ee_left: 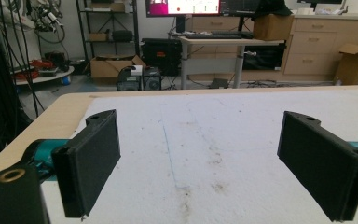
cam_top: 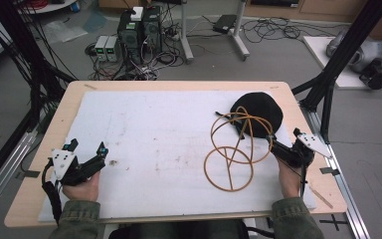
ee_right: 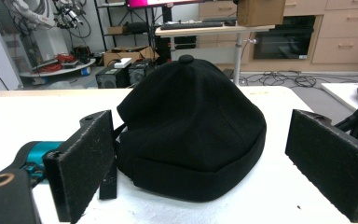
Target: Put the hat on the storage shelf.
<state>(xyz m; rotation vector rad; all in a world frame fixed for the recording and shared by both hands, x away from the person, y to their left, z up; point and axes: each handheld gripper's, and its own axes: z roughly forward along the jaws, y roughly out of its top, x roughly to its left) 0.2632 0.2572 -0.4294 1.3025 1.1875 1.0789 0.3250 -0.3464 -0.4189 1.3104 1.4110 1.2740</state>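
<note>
We are holding the left gripper (cam_top: 87,152) near the left edge of the table (cam_top: 40,164), low over the white mat (cam_top: 154,129) that is covering most of the wooden top. Its jaws are standing wide apart with nothing between them; in the left gripper view we are seeing only bare, lightly stained mat between them. Our left hand (cam_top: 82,189) is resting on the mat close to the near edge.

We are holding the right gripper (cam_top: 273,144) near the right edge of the table, its jaws pointing toward the far right corner. They are spread as wide as they go and are gripping nothing. In the right gripper view the black cap (ee_right: 191,135) is sitting upright on the mat just ahead of the open jaws, its crown button on top, and the pads are standing clear of it on both sides.

Toward the middle of the mat, left of the right gripper, an orange cord (cam_top: 231,154) is lying in several loose loops. Its farthest loop is lying over the near side of the black cap (cam_top: 258,112), which is sitting near the far right corner of the mat.

Beyond the far edge of the table, computer boxes (cam_top: 139,32) and tangled cables are standing on the floor.
</note>
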